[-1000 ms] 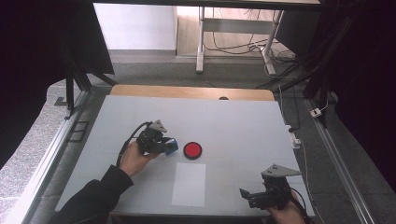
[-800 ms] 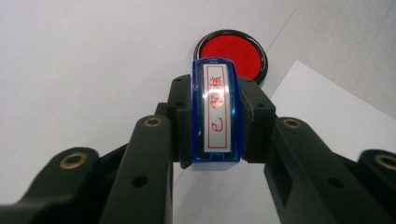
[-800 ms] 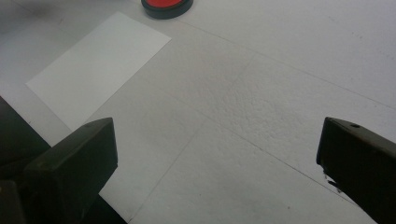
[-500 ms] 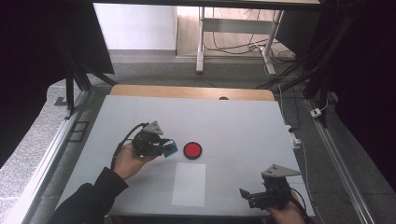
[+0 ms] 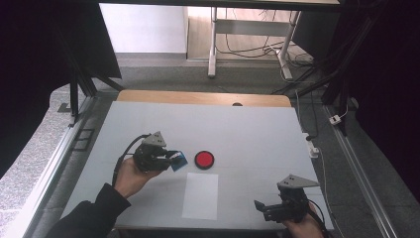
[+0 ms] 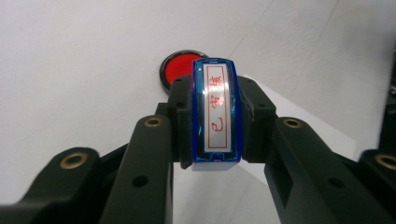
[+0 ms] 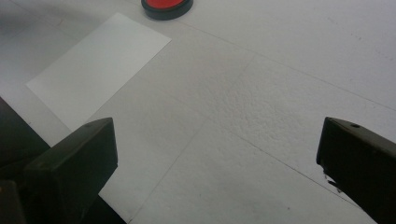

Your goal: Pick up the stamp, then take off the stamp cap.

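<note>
Fingers (image 6: 175,126) of the left gripper (image 5: 171,158) are clamped on a blue stamp (image 6: 215,114), one black pad on each long side, printing face with red characters turned up toward the left gripper view's camera. Stamp (image 5: 178,159) sits in the air just left of the red ink pad (image 5: 204,159), not touching it, above the white table (image 5: 257,129). White paper sheet (image 5: 200,195) lies flat nearer the person, just below the pad. Handling guess: stamp looks like a small rigid plastic block, light, glossy sides so probably a bit slippery; holding it by the long flat sides around the middle, as here, seems the right hold, keeps the face free for inking and pressing. Not fragile by the look of it, but a tilt would give an uneven print. Right gripper (image 5: 272,208) rests low at the near right corner of the table, well apart from the sheet; its fingers (image 7: 74,158) stand wide apart in the right gripper view, nothing between them, bare table and a corner of the sheet (image 7: 100,65) ahead.
</note>
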